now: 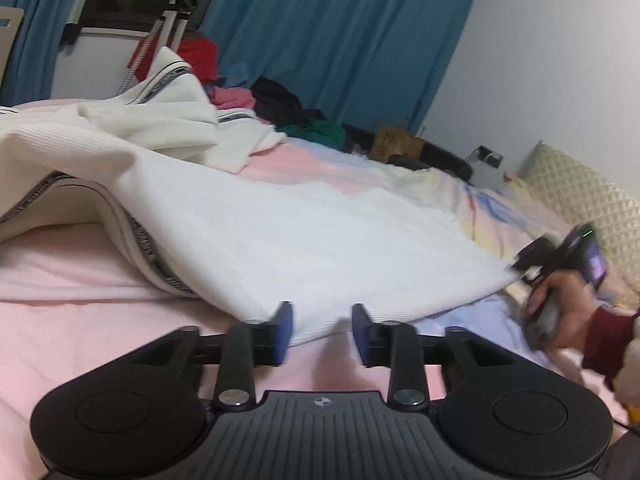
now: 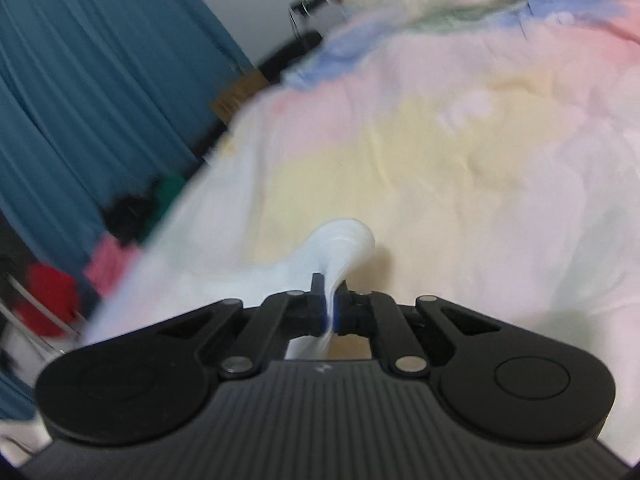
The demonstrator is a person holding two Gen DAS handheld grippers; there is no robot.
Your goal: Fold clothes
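A white garment with black patterned trim [image 1: 248, 224] lies spread across the pastel bed, bunched up at the far left. My left gripper [image 1: 322, 330] is open, its blue pads at the garment's near hem, with a corner of cloth lying between them. My right gripper [image 2: 330, 308] is shut on a fold of the white garment [image 2: 344, 244], which bulges up past the fingertips. In the left wrist view the right gripper [image 1: 520, 268] holds the garment's right corner, blurred by motion.
The bed has a pink sheet [image 1: 80, 280] and a pastel quilt [image 2: 440, 140]. A heap of red, pink, black and green clothes [image 1: 280, 108] sits at the far edge before blue curtains [image 1: 340, 40]. A quilted cream pillow [image 1: 580, 200] lies at the right.
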